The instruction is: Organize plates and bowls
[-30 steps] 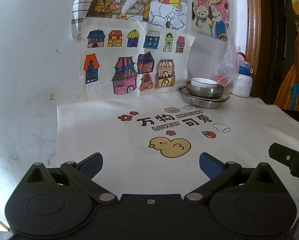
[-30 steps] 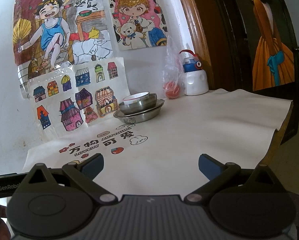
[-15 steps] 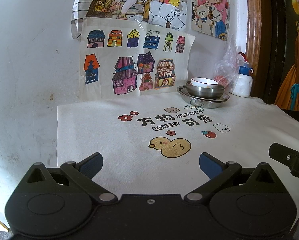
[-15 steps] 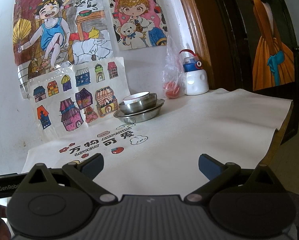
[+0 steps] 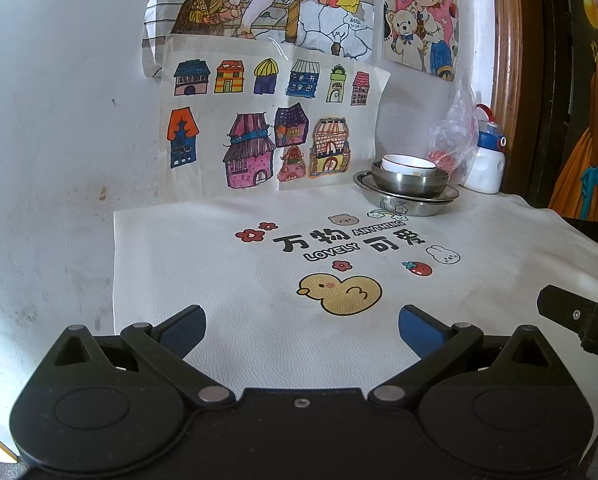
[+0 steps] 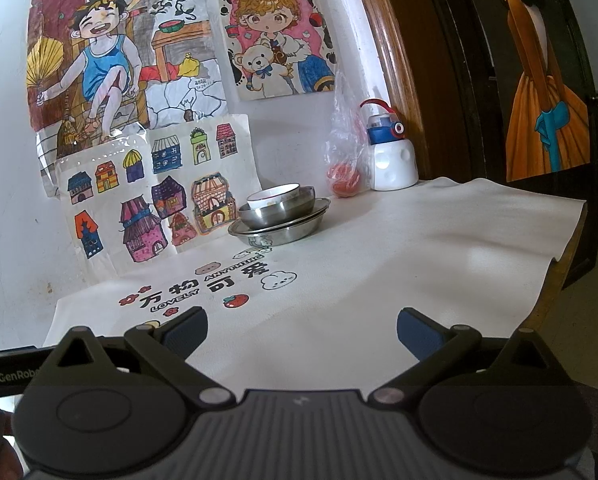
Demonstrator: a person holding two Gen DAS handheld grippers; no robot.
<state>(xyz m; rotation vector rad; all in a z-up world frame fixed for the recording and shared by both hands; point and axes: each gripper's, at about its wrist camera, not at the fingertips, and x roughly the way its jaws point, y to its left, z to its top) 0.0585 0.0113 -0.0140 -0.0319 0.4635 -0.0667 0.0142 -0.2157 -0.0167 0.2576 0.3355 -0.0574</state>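
Observation:
A stack stands at the back of the table by the wall: a white bowl [image 5: 407, 162] inside a steel bowl [image 5: 410, 186] on a steel plate [image 5: 409, 205]. The same stack shows in the right wrist view: white bowl [image 6: 273, 196], steel bowl [image 6: 279, 211], steel plate [image 6: 283, 230]. My left gripper [image 5: 302, 326] is open and empty, low over the near part of the table, far from the stack. My right gripper [image 6: 302, 326] is open and empty, also near the front edge.
A white cloth [image 5: 227, 280] with a duck print covers the table. A white and blue bottle [image 6: 391, 152] and a plastic bag [image 6: 345, 152] with something red stand by the wall right of the stack. Drawings hang on the wall. The table's right edge [image 6: 555, 280] drops off.

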